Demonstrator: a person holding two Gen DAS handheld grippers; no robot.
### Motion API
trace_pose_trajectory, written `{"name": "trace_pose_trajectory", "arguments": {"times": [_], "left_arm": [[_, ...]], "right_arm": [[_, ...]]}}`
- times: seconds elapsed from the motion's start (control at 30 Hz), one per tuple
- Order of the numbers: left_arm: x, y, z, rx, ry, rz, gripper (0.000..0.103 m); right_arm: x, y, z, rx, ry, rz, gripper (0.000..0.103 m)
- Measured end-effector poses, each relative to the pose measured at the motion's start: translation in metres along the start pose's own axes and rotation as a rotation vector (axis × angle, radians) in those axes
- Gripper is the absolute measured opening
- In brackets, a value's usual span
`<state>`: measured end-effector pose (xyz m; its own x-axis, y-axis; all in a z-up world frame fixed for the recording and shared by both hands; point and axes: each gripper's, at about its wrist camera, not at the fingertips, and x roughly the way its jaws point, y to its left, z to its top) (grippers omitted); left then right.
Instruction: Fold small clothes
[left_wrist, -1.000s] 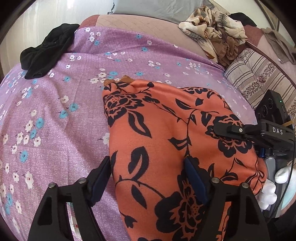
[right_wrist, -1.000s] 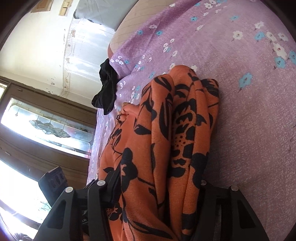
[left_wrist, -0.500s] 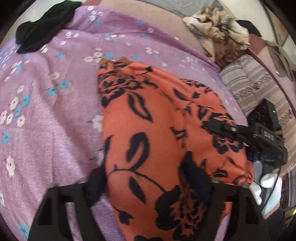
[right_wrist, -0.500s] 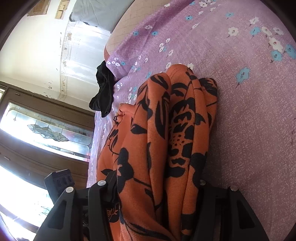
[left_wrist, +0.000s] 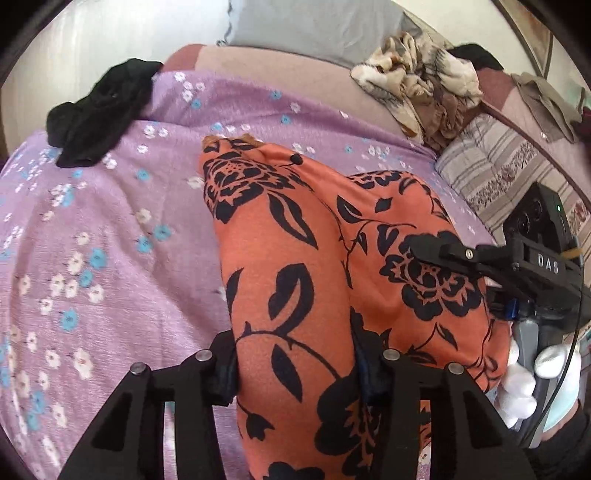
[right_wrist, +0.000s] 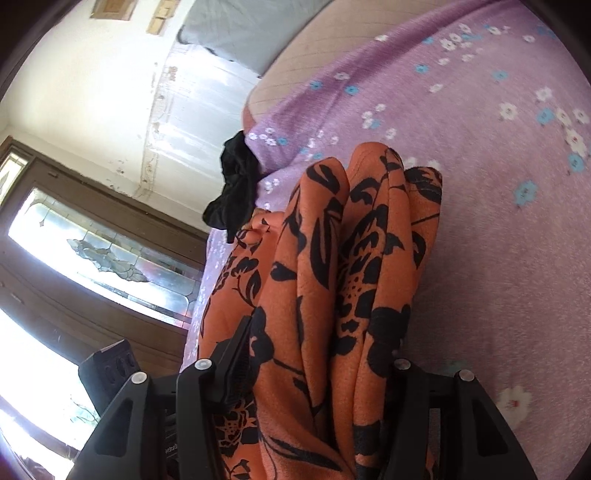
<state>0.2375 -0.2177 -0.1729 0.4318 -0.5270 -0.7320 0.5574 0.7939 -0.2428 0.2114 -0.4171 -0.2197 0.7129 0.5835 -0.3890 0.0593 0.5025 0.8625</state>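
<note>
Both hand-held grippers, L (left_wrist: 297, 365) & R (right_wrist: 317, 363), clamp orange floral garment (left_wrist: 306, 258); "DAS" on R.

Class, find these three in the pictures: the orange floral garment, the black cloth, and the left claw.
orange garment (left_wrist: 295, 258), left wrist view, on its flat upper panel.
black cloth (left_wrist: 99, 110), left wrist view, on the middle of the heap.
left claw (left_wrist: 297, 365), left wrist view, midway between its fingertips, shut on the garment.
</note>
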Motion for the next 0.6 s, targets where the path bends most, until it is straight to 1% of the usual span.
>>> {"name": "trace_pose_trajectory", "arguments": {"times": [0.13, 0.27, 0.37, 0.6], "left_arm": [[-0.023, 0.018, 0.008, -0.055, -0.035, 0.02, 0.049], [-0.041, 0.04, 0.005, -0.094, -0.051, 0.048, 0.049], [-0.046, 0.05, 0.003, -0.119, -0.046, 0.068, 0.049], [-0.06, 0.064, -0.011, -0.124, -0.011, 0.106, 0.049]], "right_arm": [[0.009, 0.02, -0.005, -0.011, 0.001, 0.054, 0.055], [0.02, 0.04, -0.012, -0.023, 0.015, 0.094, 0.055], [0.033, 0.049, -0.017, 0.007, 0.031, 0.118, 0.055], [0.047, 0.058, -0.036, 0.022, 0.058, 0.114, 0.055]]}}
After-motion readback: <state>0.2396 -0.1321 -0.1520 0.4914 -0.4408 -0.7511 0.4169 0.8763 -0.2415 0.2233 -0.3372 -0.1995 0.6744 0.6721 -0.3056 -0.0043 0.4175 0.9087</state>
